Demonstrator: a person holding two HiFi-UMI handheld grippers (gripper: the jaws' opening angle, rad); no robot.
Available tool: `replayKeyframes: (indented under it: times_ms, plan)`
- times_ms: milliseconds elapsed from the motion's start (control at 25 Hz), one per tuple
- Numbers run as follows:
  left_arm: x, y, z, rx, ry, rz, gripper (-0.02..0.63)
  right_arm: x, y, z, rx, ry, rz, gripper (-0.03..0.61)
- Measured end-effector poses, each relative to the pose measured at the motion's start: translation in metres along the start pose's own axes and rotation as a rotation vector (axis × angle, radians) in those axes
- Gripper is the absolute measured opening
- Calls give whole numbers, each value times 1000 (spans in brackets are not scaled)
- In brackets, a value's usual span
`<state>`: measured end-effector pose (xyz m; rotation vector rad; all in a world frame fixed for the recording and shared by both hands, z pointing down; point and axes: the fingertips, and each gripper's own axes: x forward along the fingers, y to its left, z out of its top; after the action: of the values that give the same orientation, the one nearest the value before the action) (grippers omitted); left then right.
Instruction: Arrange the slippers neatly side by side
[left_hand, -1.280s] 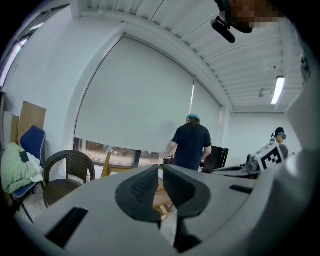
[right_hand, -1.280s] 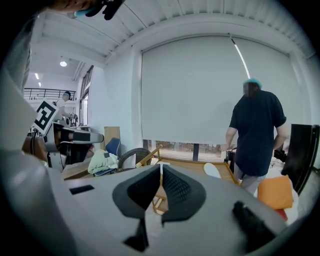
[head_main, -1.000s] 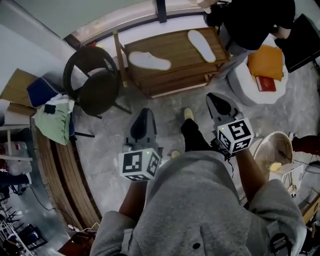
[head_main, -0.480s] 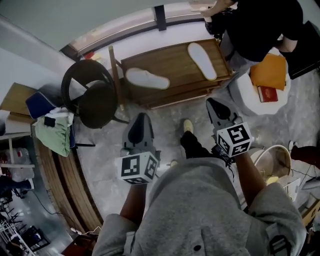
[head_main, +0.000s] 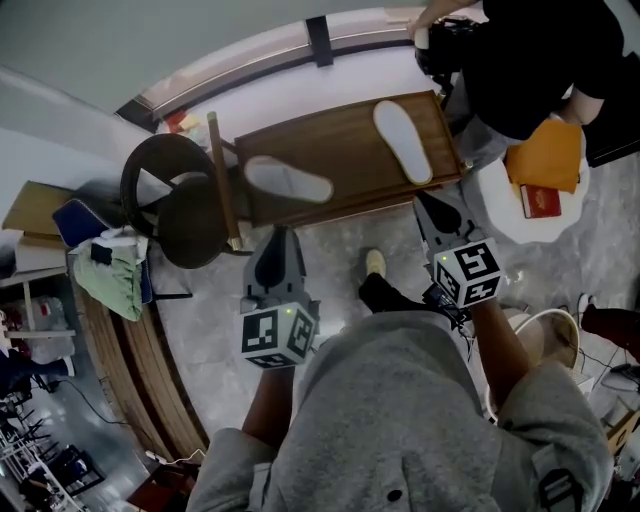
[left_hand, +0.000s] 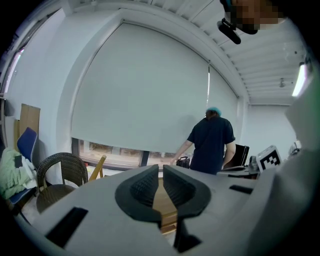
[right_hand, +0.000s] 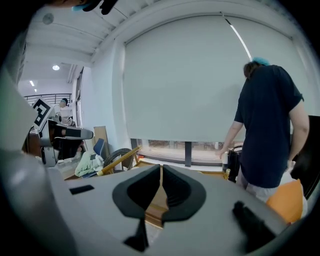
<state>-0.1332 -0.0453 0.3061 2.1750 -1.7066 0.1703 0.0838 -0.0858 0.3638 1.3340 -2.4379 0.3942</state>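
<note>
Reaching for the slippers is the step in hand, and it is best done slowly. Both slippers are lying on the wooden counter (head_main: 345, 150), ahead of the jaws, and neither one is touched yet. One slipper (head_main: 288, 179) lies just ahead of the tips of the left gripper (head_main: 282, 238). The other slipper (head_main: 402, 128) lies ahead of the right gripper (head_main: 428, 203) and is turned a different way. Both pairs of jaws are pressed together, and nothing is held between them.

So the jaws should be spread first, before a slipper is reached. Each slipper looks flat and soft, so it should be pinched at its edge and lifted gently, or it may bend and slip out. One slipper could be left where it is and the other brought right beside it, with the toes turned the same way. Care should be taken near the counter's edge, so that nothing is pushed off.

In the head view both slippers can be seen, and how well apart they lie. In the left gripper view and the right gripper view no slipper is seen at all; only a thin strip of wood shows between the closed jaws. Those views show things the head view hardly shows: a big window blind (left_hand: 140, 95) far beyond the jaws, and a person in a dark shirt (right_hand: 270, 125) standing to the right of the jaws. A round chair (left_hand: 60, 172) is seen to the left of the left jaws.
</note>
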Motion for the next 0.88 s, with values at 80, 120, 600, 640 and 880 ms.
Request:
replayKeyframes:
  times_ms: [80, 120, 600, 640, 880]
  plan:
    - [11, -3, 2, 4, 6, 6, 38, 7, -12, 2, 10, 3, 4, 31]
    - [17, -5, 4, 7, 8, 9, 38, 11, -17, 2, 14, 5, 6, 32]
    - [64, -13, 6, 8, 15, 77, 38, 49, -75, -1, 103, -16, 41, 33]
    - [66, -11, 5, 7, 17, 84, 38, 53, -77, -1, 107, -13, 46, 34]
    - [75, 10, 3, -3, 39, 121, 38, 75, -82, -7, 92, 17, 39, 34]
